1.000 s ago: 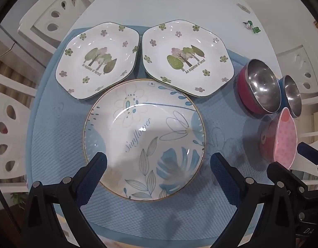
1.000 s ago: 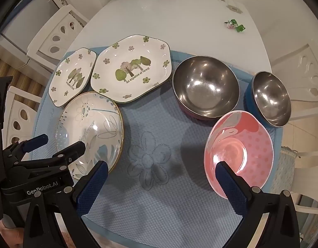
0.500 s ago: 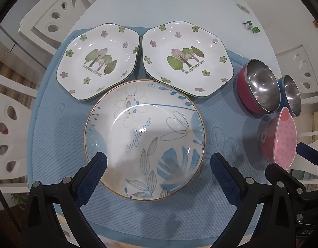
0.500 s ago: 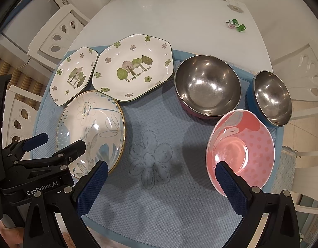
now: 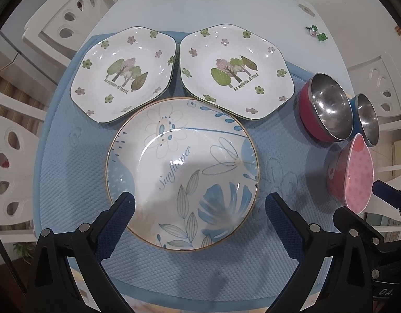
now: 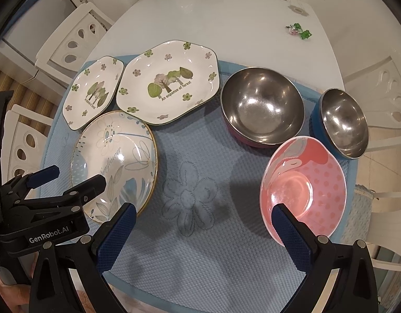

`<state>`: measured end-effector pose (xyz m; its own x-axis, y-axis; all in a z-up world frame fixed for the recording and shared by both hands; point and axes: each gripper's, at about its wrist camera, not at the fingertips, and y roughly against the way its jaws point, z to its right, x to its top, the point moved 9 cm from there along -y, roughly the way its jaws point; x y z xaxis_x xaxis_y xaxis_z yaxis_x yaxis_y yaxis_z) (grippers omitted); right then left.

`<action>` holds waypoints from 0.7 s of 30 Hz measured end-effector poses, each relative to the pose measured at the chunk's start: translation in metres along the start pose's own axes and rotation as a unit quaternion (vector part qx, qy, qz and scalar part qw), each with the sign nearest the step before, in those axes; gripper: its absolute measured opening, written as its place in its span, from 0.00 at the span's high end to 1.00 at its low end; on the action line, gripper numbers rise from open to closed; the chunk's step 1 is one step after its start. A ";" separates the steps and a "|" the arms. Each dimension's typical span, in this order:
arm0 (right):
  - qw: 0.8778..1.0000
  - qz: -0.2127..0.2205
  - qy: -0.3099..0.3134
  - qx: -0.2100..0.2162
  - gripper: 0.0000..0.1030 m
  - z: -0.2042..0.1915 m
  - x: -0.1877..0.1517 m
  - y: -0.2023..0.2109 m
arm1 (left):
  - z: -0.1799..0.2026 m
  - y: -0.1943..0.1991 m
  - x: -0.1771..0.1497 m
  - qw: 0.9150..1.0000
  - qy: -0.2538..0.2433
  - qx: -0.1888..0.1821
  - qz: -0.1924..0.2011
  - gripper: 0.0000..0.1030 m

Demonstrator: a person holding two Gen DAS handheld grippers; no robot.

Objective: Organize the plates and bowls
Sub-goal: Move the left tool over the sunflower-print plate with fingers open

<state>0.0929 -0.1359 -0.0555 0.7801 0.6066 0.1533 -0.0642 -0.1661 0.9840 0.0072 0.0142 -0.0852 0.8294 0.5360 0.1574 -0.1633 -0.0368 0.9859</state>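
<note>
White oval table [image 6: 226, 20], white cut-out chairs around it; a blue quilted mat [image 6: 200, 234] carries all the dishes.

Progress: nothing stacked or nested yet, by the look of it. Plates sit on the mat's left: two hexagonal plates, left one [image 5: 122, 73] and right one [image 5: 235, 71], edges almost touching, and the round plate [image 5: 182, 172] just in front, its far rim overlapping both. Bowls sit on the right: large steel bowl [image 6: 261, 104] with red outside, small steel bowl [image 6: 342, 122] with blue outside, pink dotted bowl [image 6: 303, 185] nearest, close against the other two. Judgement: task at its start; all stacking remains.

Left gripper [image 5: 199, 208]: jaws wide apart, empty, hovering above the round plate's near rim. Right gripper [image 6: 204, 220]: jaws wide apart, empty, over bare mat, right finger in front of the pink bowl.

Writing: "Sunflower" on the round plate; "An expanse of forest" on both hexagonal plates; "GenRobot.AI" on the left gripper's body, read from the right wrist view.
</note>
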 end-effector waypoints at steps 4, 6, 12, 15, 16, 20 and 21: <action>1.000 0.002 0.000 -0.002 0.00 0.001 -0.001 0.001 | -0.001 0.000 0.000 1.000 0.000 0.002 0.001 0.03; 1.000 0.001 0.000 -0.003 0.00 0.001 -0.001 0.001 | -0.001 -0.001 -0.001 1.000 0.000 0.003 -0.001 0.03; 1.000 -0.001 0.001 -0.005 0.00 0.002 -0.003 0.001 | 0.000 -0.003 -0.002 1.000 0.008 -0.003 -0.007 0.03; 1.000 -0.001 0.002 -0.006 0.00 0.002 -0.003 0.001 | 0.002 -0.003 -0.002 1.000 0.005 -0.002 -0.007 0.03; 1.000 -0.001 0.002 -0.006 0.00 0.002 -0.003 0.001 | 0.002 -0.003 -0.002 1.000 0.004 -0.002 -0.007 0.03; 1.000 -0.001 0.002 -0.005 0.00 0.002 -0.003 0.001 | 0.002 -0.003 -0.002 1.000 0.005 -0.001 -0.007 0.03; 1.000 -0.001 0.002 -0.005 0.00 0.002 -0.003 0.001 | 0.002 -0.003 -0.002 1.000 0.005 -0.001 -0.007 0.03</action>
<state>0.0917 -0.1390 -0.0553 0.7772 0.6108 0.1513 -0.0687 -0.1567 0.9853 0.0070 0.0112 -0.0882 0.8263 0.5449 0.1426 -0.1524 -0.0274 0.9879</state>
